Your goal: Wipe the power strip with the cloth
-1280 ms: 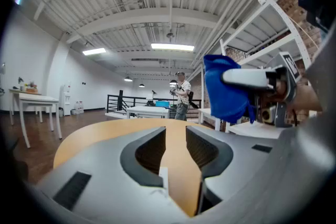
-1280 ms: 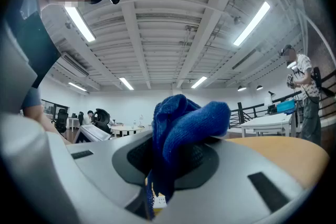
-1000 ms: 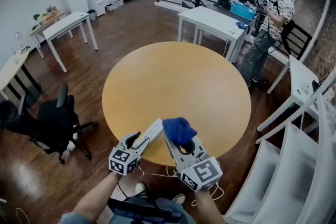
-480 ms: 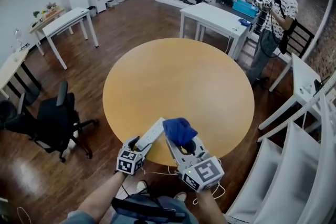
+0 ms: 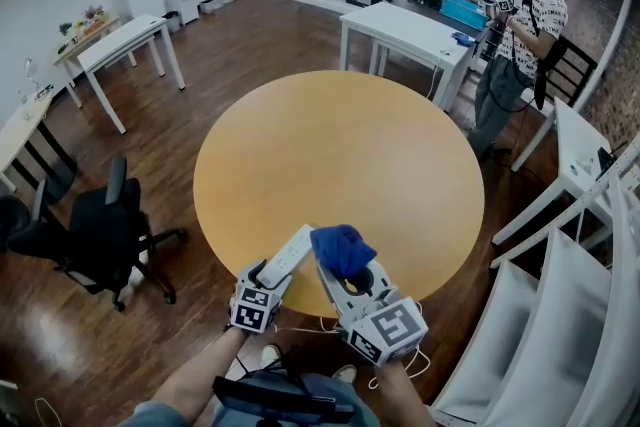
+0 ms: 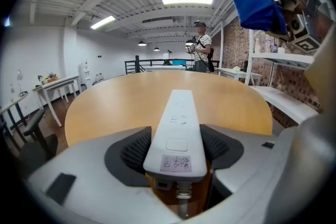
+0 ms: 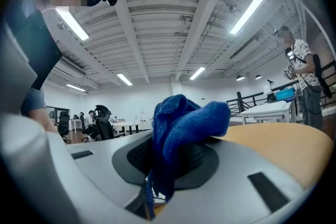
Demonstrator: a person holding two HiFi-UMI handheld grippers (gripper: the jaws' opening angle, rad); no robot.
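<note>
wide wooden floor and white walls surround a round tan table (image 5: pixel 340 165), with white desks (image 5: pixel 400 35) behind it, a black office chair (image 5: pixel 100 235) off to the left, and a person (image 5: pixel 515 55) standing at the far right by a railing. both grippers are at the table's near edge, side by side.

the right gripper (image 5: pixel 346 269) is just to the right of the left one. its jaws are closed on the blue cloth (image 5: pixel 340 248), which bunches up above and ahead of its fingertips. in the right gripper view the cloth (image 7: pixel 184 123) fills the gap between the dark pads and a fold hangs down into the throat.

the left gripper (image 5: pixel 270 273) has just been opening its jaws, and they now stand wide. the white power strip (image 5: pixel 290 253) lies between them. its near end sits back in the gripper's throat, and the rest runs straight ahead of the fingertips onto the tabletop. in the left gripper view the strip (image 6: pixel 178 123) is centred between the ribbed pads, with dark space showing on each side of it. the cloth (image 6: pixel 252 2) sits above and to the right of this gripper.

a small pale sticker (image 6: pixel 176 163) on the strip's near end carries handwritten marks that cannot be read.
</note>
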